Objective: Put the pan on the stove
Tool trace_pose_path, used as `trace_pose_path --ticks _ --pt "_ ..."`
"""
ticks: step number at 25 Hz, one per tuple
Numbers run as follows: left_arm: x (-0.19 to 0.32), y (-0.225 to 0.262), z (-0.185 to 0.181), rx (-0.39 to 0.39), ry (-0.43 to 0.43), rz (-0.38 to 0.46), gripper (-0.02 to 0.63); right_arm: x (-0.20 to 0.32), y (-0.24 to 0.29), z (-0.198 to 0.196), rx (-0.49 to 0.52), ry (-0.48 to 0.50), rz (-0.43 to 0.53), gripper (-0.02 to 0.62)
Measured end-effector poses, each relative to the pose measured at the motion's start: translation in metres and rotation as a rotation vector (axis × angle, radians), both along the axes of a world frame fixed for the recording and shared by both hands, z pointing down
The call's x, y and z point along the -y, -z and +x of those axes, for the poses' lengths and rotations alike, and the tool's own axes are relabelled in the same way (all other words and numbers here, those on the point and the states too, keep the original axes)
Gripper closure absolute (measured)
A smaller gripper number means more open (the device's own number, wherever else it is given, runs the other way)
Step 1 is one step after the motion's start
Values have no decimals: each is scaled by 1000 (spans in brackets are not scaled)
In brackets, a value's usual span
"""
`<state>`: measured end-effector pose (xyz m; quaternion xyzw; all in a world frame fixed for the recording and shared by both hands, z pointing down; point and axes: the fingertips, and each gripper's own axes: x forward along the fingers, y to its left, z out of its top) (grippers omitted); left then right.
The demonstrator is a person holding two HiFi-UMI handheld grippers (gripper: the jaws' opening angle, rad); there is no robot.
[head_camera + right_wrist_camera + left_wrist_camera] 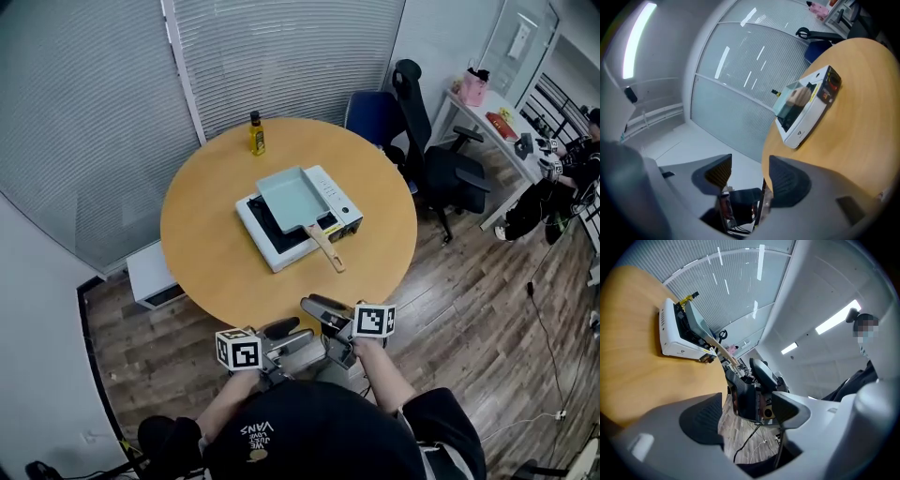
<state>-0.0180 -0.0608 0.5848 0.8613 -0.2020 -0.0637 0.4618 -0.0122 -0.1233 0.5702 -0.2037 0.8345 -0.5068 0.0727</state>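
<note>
The head view looks steeply down on the stove point(349, 208) from well above. Both gripper views look from low, well back from the stove point(677, 341) point(806, 124), rolled sideways; all three share it.

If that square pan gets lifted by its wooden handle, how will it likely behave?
The pan looks rigid, so it should hold shape. Its long handle sits at one side, so the far edge will probably dip. It appears shallow and empty, likely fairly light.
</note>
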Motion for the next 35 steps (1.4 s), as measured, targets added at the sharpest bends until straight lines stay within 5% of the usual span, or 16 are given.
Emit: trace_pose_path --ticks 6,10,17,25,35 --pt "-16 -1 -42 17 103 28 306 -13 -1 -39 -31 25 40 410" --pt "-17 1 -77 35 223 69 399 -16 -1 -59 -16 27 47 498" --pt "-16 4 -114 47 373 115 529 -20 -4 -78 -48 57 75 546" --pt "-24 1 -112 51 357 106 592 -34 -15 -83 -92 92 48 576" --pt "-25 -4 -93 22 282 82 595 -35 -25 -71 -127 69 43 581"
